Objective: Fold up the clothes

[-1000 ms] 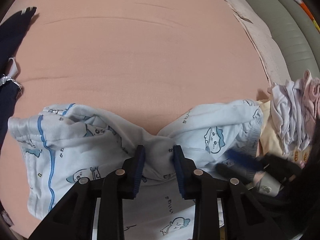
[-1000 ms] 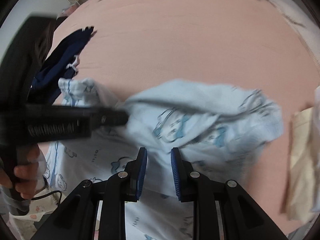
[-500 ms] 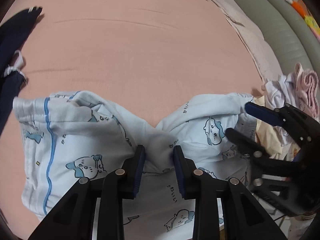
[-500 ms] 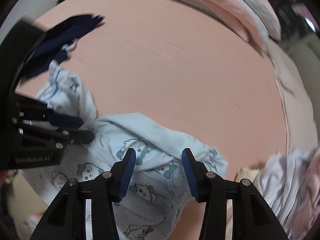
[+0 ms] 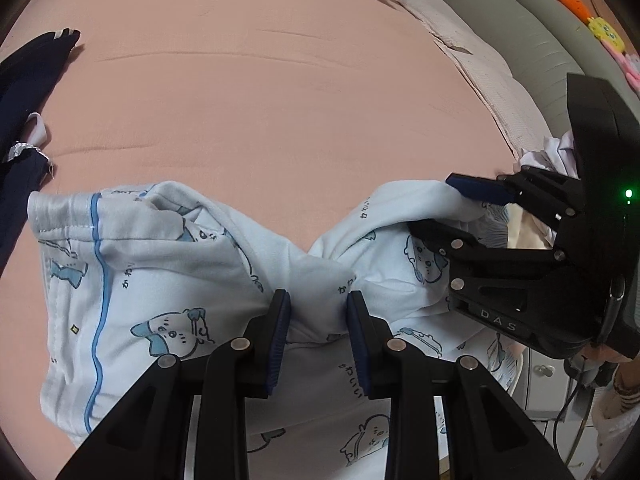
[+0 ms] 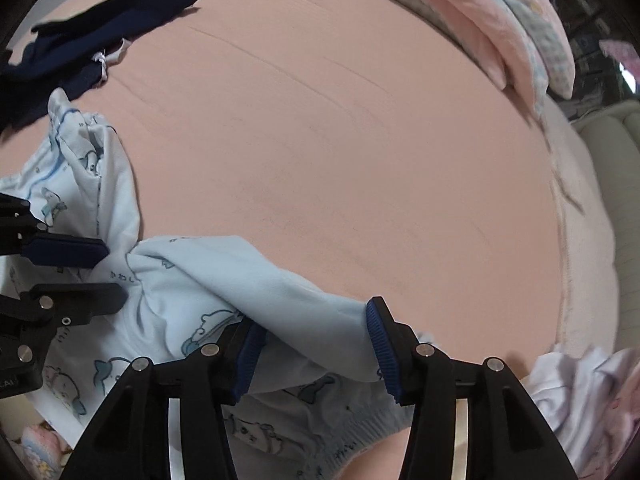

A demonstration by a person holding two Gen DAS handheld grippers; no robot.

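Observation:
A pale blue garment (image 5: 160, 272) (image 6: 192, 280) with cartoon prints and a blue stripe lies crumpled along the near edge of a pink bed sheet (image 5: 280, 120) (image 6: 340, 160). My left gripper (image 5: 318, 316) (image 6: 118, 272) is shut on a bunched fold at the garment's middle. My right gripper (image 6: 314, 344) (image 5: 432, 208) sits at the garment's right end. Its jaws are opening, and the cloth's edge lies loosely between the wide-set blue pads (image 6: 378, 340), which do not press on it.
A navy garment (image 5: 24, 80) (image 6: 100, 16) lies at the sheet's left edge. A heap of white and pink clothes (image 6: 580, 384) (image 5: 556, 152) sits to the right. Pillows (image 6: 520, 32) line the far side, with a grey-green padded surface (image 5: 520, 32) beyond.
My right gripper has swung away from the left one to the garment's right end, rolled, and spread its jaws wider. The left gripper keeps its pinch, with little movement.

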